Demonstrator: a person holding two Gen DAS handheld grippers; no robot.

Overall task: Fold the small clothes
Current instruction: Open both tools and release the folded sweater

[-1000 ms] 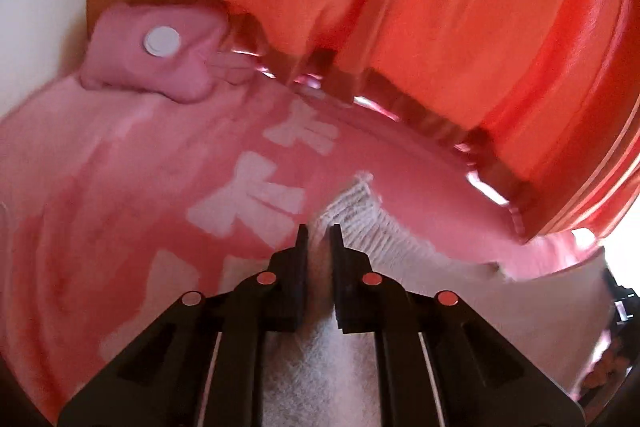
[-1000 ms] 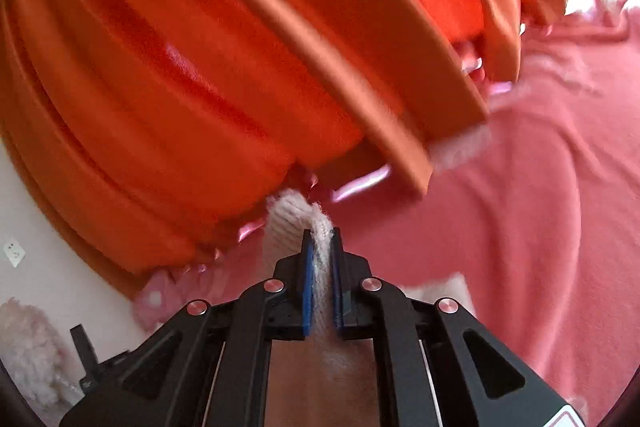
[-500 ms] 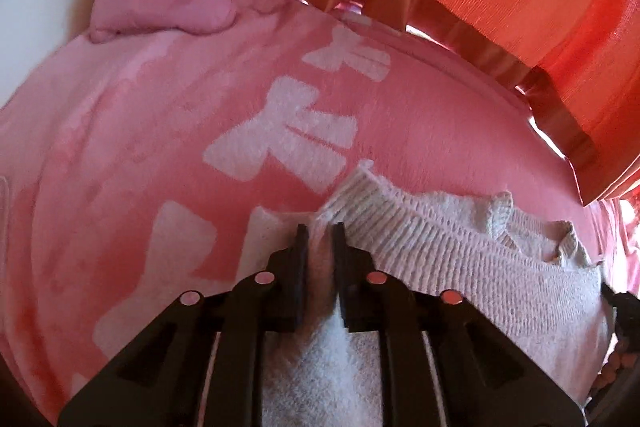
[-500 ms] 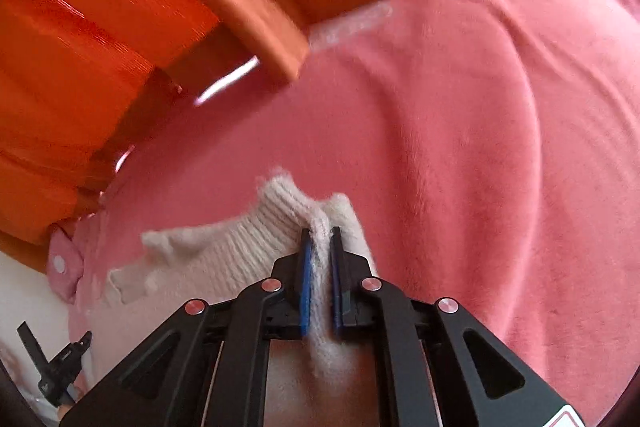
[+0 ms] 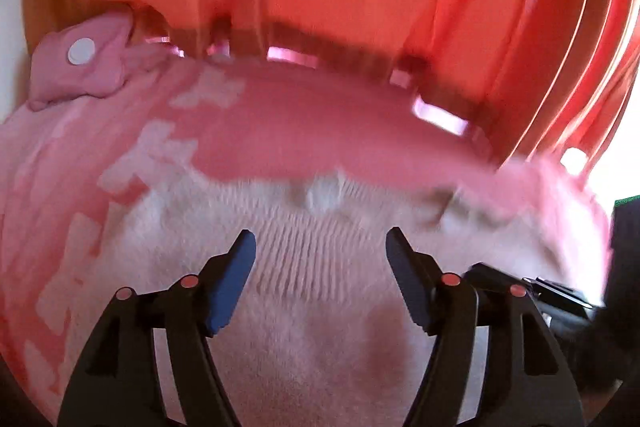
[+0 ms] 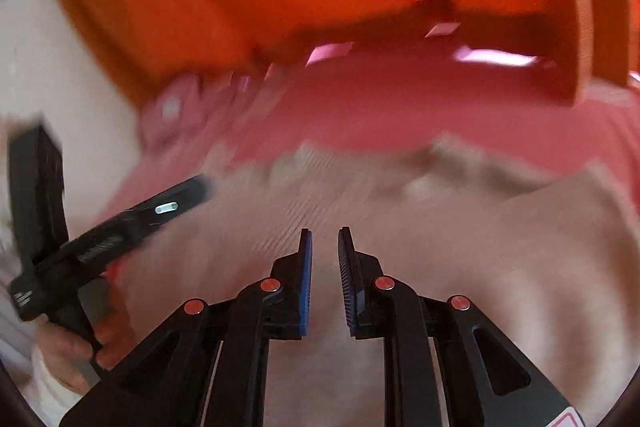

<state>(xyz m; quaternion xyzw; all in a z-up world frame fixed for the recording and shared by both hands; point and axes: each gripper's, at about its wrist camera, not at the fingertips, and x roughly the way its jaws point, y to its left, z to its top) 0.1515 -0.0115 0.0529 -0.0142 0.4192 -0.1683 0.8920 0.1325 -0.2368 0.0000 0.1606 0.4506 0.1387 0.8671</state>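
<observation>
Left wrist: ribbed cream sweater point(image 5: 320, 267), fuzzy blanket point(image 5: 320, 131)

The left gripper point(image 5: 320, 243) stood spread wide, holding nothing. The right gripper point(image 6: 324, 247) was parted only narrowly, nothing between its blue pads point(image 6: 305, 287), both pointing forward.

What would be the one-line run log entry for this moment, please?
left claw: open, empty | right claw: open, empty | cream sweater: lying on pink blanket | view: motion-blurred
</observation>
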